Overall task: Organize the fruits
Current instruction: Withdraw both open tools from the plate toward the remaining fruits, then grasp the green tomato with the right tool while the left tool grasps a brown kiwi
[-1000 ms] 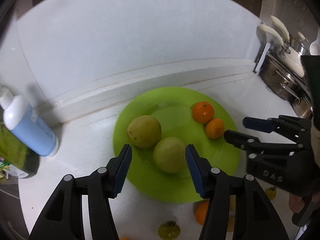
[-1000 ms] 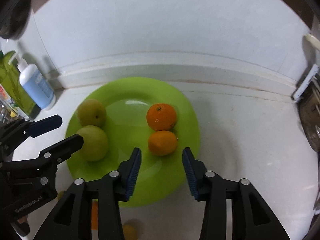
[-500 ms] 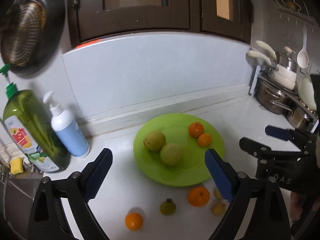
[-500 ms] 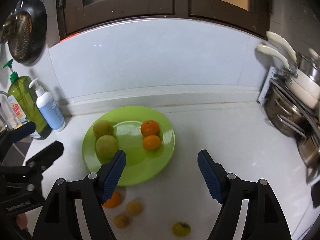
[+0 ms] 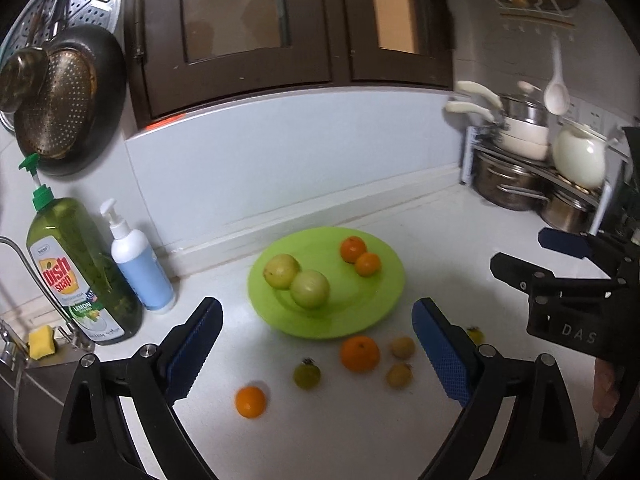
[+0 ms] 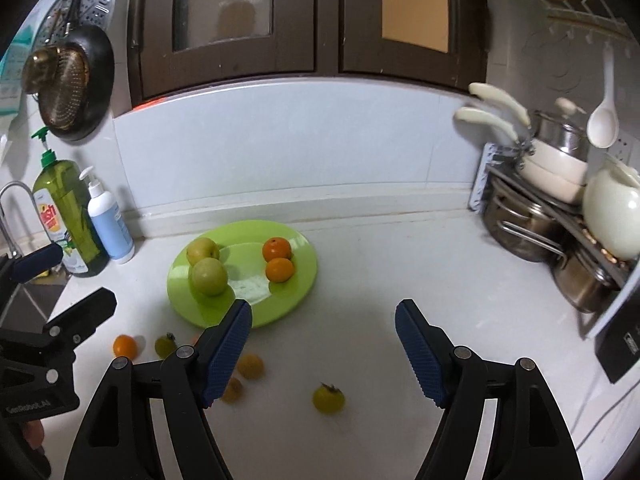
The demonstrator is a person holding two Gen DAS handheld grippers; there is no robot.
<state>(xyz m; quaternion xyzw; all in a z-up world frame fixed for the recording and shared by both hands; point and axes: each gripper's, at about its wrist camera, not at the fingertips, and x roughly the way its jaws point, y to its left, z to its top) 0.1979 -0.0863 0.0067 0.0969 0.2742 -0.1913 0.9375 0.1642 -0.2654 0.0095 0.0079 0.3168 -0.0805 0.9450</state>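
Observation:
A green plate (image 5: 384, 300) (image 6: 298, 292) on the white counter holds two pale green fruits (image 5: 309, 288) (image 6: 209, 276) and two oranges (image 5: 353, 249) (image 6: 276, 249). In front of it loose fruits lie on the counter: an orange (image 5: 359, 353), a smaller orange (image 5: 250, 401) (image 6: 125, 346), a green tomato (image 5: 307, 375) (image 6: 165, 345), small yellow fruits (image 5: 402, 347) (image 6: 250, 365) and a yellow-green tomato (image 6: 328, 398). My left gripper (image 5: 316, 344) is open and empty above the loose fruit. My right gripper (image 6: 323, 348) is open and empty, raised in front of the plate.
A green dish soap bottle (image 5: 80, 268) and a white-blue pump bottle (image 5: 140, 264) stand at the left by the sink tap (image 6: 10, 208). A rack of steel pots, white pans and a white jug (image 6: 560, 216) stands at the right. Dark cabinets hang above.
Both grippers have pulled back and up from the plate and opened wider. The loose fruits in front of the plate have come into view.

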